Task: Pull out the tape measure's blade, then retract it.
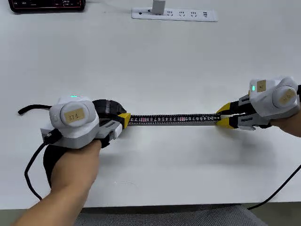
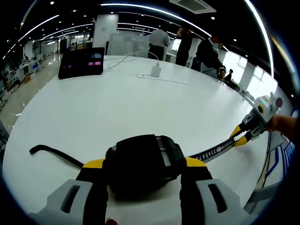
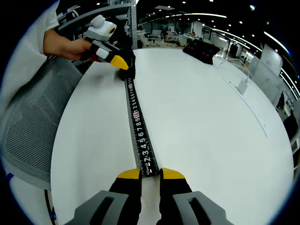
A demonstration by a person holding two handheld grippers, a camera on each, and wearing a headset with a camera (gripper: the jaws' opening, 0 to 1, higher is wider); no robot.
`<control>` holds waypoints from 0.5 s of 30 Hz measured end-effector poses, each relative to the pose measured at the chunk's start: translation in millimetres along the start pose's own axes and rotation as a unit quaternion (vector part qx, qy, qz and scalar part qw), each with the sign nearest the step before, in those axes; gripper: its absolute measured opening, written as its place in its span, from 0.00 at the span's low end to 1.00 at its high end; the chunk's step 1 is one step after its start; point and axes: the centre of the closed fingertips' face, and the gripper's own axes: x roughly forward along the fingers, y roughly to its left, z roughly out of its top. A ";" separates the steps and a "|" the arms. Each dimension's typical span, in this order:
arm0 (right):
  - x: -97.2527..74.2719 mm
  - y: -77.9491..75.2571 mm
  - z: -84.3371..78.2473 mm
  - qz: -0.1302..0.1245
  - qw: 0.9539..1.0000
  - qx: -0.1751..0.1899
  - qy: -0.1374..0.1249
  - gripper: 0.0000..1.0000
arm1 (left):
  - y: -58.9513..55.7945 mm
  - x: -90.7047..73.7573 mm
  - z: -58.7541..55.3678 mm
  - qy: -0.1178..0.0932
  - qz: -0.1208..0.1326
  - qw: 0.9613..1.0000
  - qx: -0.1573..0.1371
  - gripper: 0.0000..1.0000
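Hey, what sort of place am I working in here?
Probably a large open-plan office or lab: a long white table with a power strip, rows of ceiling strip lights, and people standing beyond it.

Before me lies a white tabletop (image 1: 164, 61); a dark screen (image 1: 47, 4) sits left of its power strip (image 1: 188, 14), under ceiling strip lights (image 2: 126, 5).
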 end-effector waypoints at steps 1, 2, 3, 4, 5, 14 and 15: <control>0.3 0.2 0.4 0.000 1.000 0.000 0.000 0.10 | 0.1 -0.1 0.0 -0.001 -0.001 1.000 -0.001 0.57; 0.4 0.4 0.6 0.001 1.000 0.000 0.000 0.10 | 0.2 -0.1 0.1 -0.002 -0.001 1.000 0.001 0.57; 0.4 0.3 0.7 0.001 1.000 0.000 0.001 0.10 | 0.3 0.1 0.1 -0.002 -0.001 1.000 0.000 0.57; 0.2 0.4 0.7 0.001 1.000 0.000 0.001 0.10 | 0.3 0.1 0.1 -0.002 -0.001 1.000 0.000 0.57; 0.2 0.3 0.6 0.001 1.000 0.000 0.001 0.10 | 0.3 0.1 0.1 -0.003 -0.001 1.000 0.000 0.57; 0.6 2.0 9.3 0.002 1.000 -0.002 -0.006 0.10 | 0.6 -0.1 0.6 -0.003 -0.003 1.000 -0.004 0.58; 1.0 1.9 10.3 0.002 1.000 -0.004 -0.007 0.10 | 0.6 -0.1 0.7 -0.004 -0.003 1.000 -0.004 0.58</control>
